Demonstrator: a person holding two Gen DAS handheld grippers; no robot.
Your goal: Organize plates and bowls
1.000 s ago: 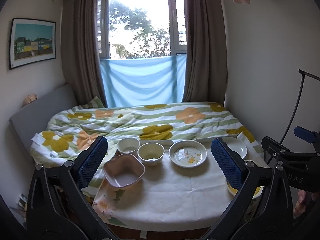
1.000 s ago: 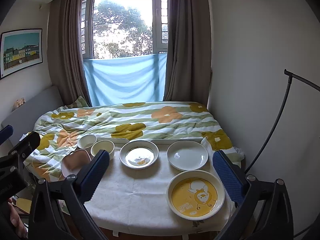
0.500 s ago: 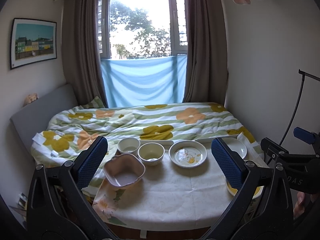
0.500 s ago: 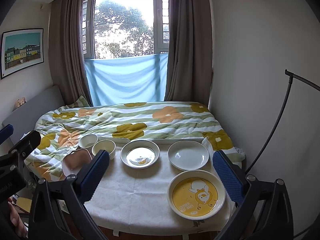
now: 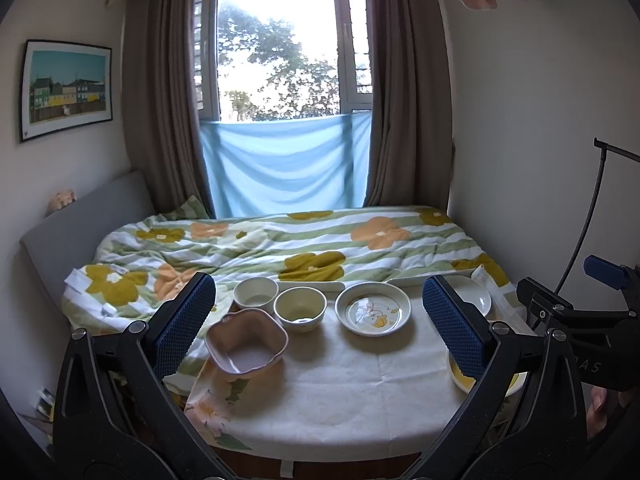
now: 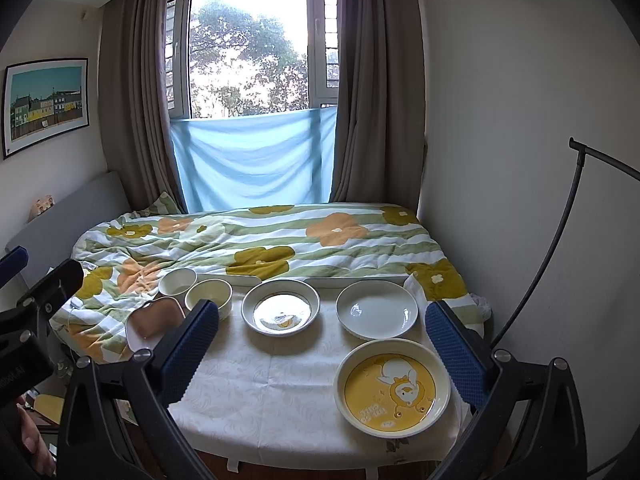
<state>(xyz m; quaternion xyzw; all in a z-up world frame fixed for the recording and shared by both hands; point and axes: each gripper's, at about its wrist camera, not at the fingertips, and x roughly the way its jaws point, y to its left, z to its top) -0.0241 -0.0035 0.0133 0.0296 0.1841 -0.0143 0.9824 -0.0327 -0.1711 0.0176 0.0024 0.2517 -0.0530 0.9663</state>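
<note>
**Holding both grippers spread above the near table edge, nothing grasped**

Hovering short of the table (image 6: 280,392), the left gripper (image 5: 320,320) and right gripper (image 6: 320,344) each show their blue-padded fingers spread wide and released, with no dish between them.

Nearest on the right lies the yellow cartoon plate (image 6: 393,388), just ahead of and inside the right gripper's right finger (image 6: 456,356). Beyond it sits the plain white plate (image 6: 377,309), and to its left the deep plate with a duck print (image 6: 281,306). These three are round, so no long axis governs the approach.

On the left side, the pink lobed bowl (image 5: 246,344) lies closest to the left gripper, just right of its left finger (image 5: 184,320). Behind it stand the cream bowl (image 5: 300,308) and the white bowl (image 5: 255,294), close together and apparently touching. Farther back lies the bed with a floral quilt (image 5: 312,248).

Judgement: plates fall to the right gripper, bowls to the left. No stacking is yet done. Rim grips on glazed ware may slip.
</note>
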